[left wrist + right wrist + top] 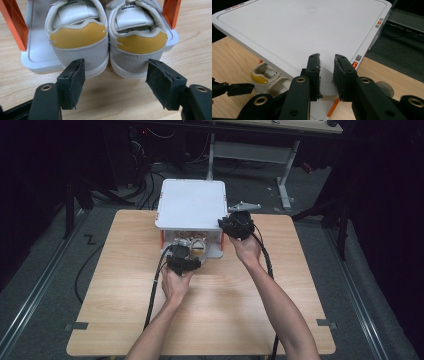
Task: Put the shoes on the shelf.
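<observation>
White lid (294, 32) hides shoes' (107, 40) toes; left claw (115, 82) open behind heels; right claw (327, 75) seemingly clamps lid edge.

Light falls from overhead onto the table (210, 320), bright there, while the floor all round sinks into near black. The white lid (192, 202) glares pale. Beneath the left gripper (115, 75) lies a soft shadow; the shoes (80, 37) just ahead look sharp.
</observation>
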### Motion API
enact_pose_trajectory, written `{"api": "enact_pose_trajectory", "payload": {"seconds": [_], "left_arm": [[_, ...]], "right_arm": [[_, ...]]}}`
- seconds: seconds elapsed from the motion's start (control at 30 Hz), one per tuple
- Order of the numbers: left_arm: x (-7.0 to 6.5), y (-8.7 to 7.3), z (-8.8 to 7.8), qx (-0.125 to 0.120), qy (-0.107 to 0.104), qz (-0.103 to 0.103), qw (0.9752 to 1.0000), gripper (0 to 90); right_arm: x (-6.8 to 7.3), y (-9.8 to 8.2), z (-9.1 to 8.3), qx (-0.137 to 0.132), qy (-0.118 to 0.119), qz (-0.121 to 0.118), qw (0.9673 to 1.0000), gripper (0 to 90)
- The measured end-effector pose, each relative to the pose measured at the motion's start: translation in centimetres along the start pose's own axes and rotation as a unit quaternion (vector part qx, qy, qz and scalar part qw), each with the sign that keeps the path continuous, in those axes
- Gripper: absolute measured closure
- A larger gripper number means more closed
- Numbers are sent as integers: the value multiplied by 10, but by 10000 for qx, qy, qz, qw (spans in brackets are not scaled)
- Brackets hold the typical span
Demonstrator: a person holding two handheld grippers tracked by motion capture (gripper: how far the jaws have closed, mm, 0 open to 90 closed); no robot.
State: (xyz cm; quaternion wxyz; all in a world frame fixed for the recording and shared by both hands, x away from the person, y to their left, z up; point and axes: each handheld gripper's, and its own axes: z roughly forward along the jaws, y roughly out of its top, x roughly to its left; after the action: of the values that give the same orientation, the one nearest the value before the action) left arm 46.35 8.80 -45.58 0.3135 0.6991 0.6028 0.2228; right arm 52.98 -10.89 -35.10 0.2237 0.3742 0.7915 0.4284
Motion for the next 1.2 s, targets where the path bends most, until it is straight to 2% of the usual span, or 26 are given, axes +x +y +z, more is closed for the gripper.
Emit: {"api": "enact_pose_trajectory", "payload": {"seconds": [0.1, 0.23, 0.4, 0.53, 0.67, 0.87, 1.07, 1.2], "left_arm": [[0, 2, 2, -21, 15, -45, 10000, 322], [-1, 6, 6, 41, 46, -8, 10000, 327], [0, 12, 12, 22, 18, -101, 9999, 338], [-3, 19, 17, 77, 112, 27, 9999, 348], [-3, 20, 22, -42, 126, -21, 9999, 367], [-3, 24, 27, -49, 168, 1, 9998, 380], [-6, 26, 33, -181, 258, -25, 9995, 392], [-7, 26, 35, -218, 275, -109, 9993, 390]], "right_arm": [[0, 0, 0, 1, -8, 1, 10000, 748], [1, 0, 0, 4, -8, -9, 10000, 748], [0, 0, 0, 0, -2, -2, 10000, 749], [0, 0, 0, 2, 8, -23, 10000, 749], [0, 0, -1, 8, 18, -31, 10000, 751], [1, 0, 0, 5, 24, -42, 10000, 751], [0, 0, 0, 7, 16, -21, 10000, 752], [1, 0, 1, -8, 3, -16, 10000, 753]]}}
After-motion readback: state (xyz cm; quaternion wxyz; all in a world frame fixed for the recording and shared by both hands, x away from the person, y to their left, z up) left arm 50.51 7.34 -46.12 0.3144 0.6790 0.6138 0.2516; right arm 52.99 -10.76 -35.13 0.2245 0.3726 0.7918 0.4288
